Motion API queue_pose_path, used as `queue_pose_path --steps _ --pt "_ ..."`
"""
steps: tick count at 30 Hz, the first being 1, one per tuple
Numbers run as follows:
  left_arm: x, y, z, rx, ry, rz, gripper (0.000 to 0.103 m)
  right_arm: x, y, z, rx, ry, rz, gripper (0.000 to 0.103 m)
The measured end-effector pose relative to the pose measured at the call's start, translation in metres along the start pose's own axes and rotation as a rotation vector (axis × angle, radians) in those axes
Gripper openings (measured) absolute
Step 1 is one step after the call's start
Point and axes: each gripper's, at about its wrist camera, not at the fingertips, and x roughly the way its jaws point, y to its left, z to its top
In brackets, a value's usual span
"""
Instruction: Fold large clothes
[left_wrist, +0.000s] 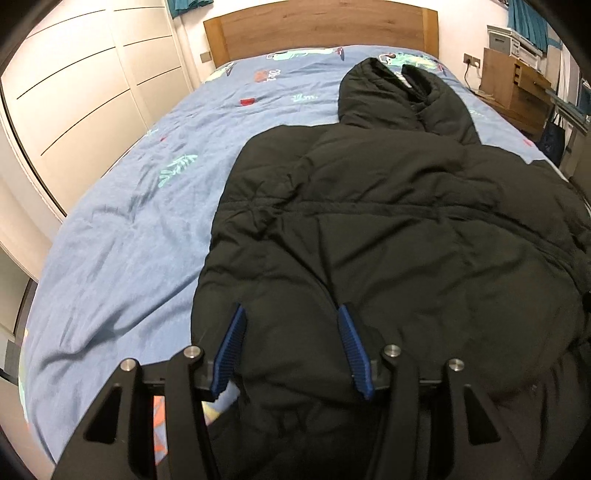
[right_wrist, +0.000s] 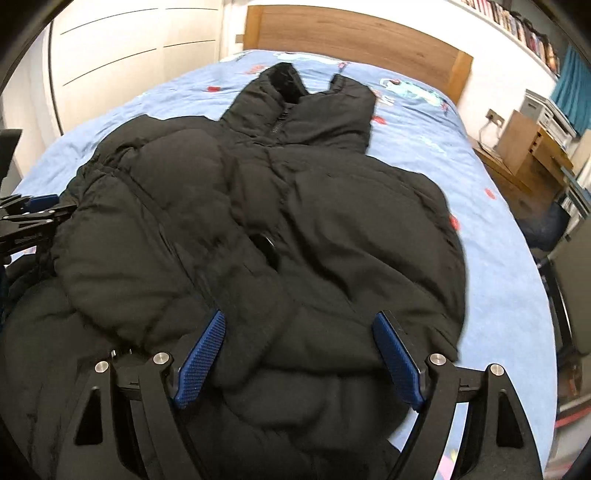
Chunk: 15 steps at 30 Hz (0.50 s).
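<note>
Lying across the blue bed (left_wrist: 110, 229), a black puffer jacket (left_wrist: 369, 229) fills the centre of both views, collar toward the wooden headboard (left_wrist: 317, 26) at top. At lower left, the left gripper (left_wrist: 291, 314) hangs over the near hem, fingers (left_wrist: 232, 347) partly apart, gripping nothing. At lower centre of the right view, the right gripper (right_wrist: 299, 321) spreads wider above bunched hem, also empty. The fold seems about to start; next, both likely need to pinch that hem.

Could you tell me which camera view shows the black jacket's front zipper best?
The right wrist view: the zipper runs down from the collar of the black jacket, facing the camera. In the left wrist view the same jacket shows only quilted fabric and the collar opening; no zipper is clearly visible.
</note>
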Motion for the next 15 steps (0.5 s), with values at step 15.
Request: queue_pose_path --steps 15 --pt "-0.077 0.018 0.004 0.032 0.004 -0.052 0.063 -0.087 -0.016 -0.015 0.002 -0.055 -0.029 0.081"
